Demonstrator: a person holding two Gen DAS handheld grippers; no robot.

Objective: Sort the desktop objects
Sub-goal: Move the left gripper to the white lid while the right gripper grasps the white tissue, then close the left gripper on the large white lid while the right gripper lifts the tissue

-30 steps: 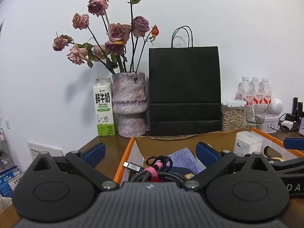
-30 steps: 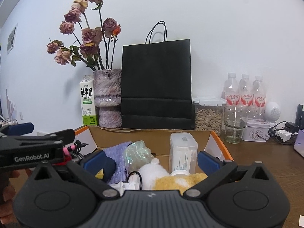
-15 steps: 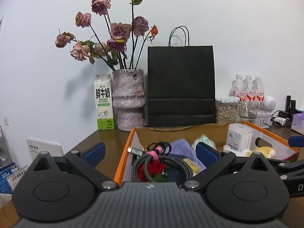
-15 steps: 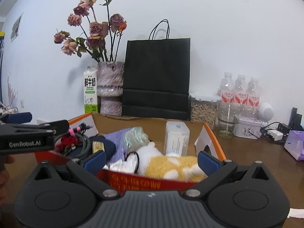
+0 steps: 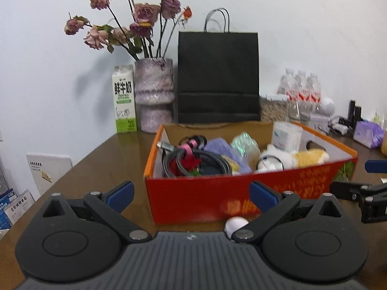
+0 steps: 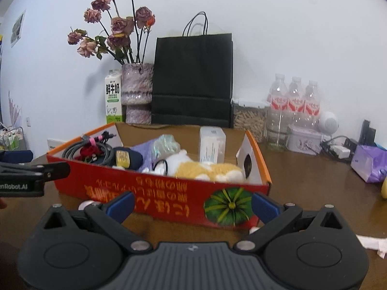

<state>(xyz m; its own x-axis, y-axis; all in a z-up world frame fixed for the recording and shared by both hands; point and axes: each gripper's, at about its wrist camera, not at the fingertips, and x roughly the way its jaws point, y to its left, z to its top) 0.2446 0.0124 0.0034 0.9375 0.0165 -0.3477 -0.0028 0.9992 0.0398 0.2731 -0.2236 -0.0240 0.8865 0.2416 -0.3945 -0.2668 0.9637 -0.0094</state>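
A red and orange cardboard box (image 5: 217, 191) (image 6: 174, 193) stands on the brown table. It holds a coiled grey cable (image 5: 193, 159) (image 6: 89, 149), a purple cloth (image 5: 217, 145), a white and yellow plush toy (image 5: 295, 157) (image 6: 205, 166) and a white canister (image 5: 286, 134) (image 6: 212, 142). My left gripper (image 5: 191, 194) is open and empty, in front of the box's near wall. My right gripper (image 6: 192, 203) is open and empty, also in front of the box. A small white ball (image 5: 235, 223) lies on the table by the left gripper's right finger.
A vase of dried roses (image 5: 153, 94), a milk carton (image 5: 123, 99) and a black paper bag (image 5: 217, 77) stand behind the box. Water bottles (image 6: 293, 101), a glass, a tin (image 6: 303, 140), a purple pack (image 6: 370, 163) and crumpled white paper (image 6: 372, 242) are at the right.
Both grippers have drawn back from over the box. Its red front wall now shows in both views. Both stay open.
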